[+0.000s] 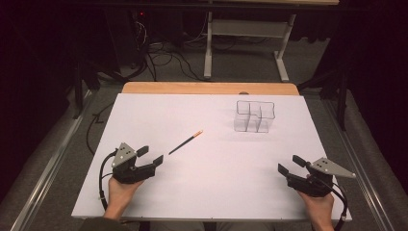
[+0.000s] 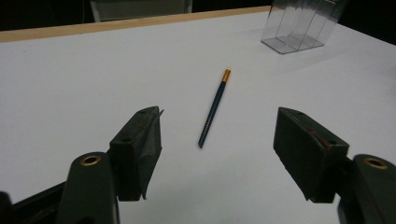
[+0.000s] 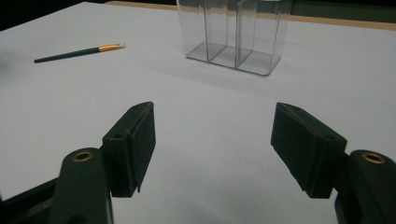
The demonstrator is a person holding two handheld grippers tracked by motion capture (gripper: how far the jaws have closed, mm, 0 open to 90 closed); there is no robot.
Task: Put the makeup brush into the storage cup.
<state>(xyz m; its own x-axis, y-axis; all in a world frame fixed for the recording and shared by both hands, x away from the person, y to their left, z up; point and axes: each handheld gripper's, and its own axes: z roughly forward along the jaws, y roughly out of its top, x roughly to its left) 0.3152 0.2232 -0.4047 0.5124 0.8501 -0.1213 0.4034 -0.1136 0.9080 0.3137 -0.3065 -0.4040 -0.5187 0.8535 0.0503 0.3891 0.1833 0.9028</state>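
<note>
white table (image 1: 211,183), pencil (image 1: 185,142) just beyond left hand-held gripper (image 1: 150,155)

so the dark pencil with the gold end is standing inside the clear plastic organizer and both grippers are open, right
Not quite. The dark pencil with the gold end lies flat on the white table, apart from the clear plastic compartment organizer, which stands empty; the high view shows this. The rest holds: the left gripper and the right gripper are both open, nothing between their fingers.
</note>
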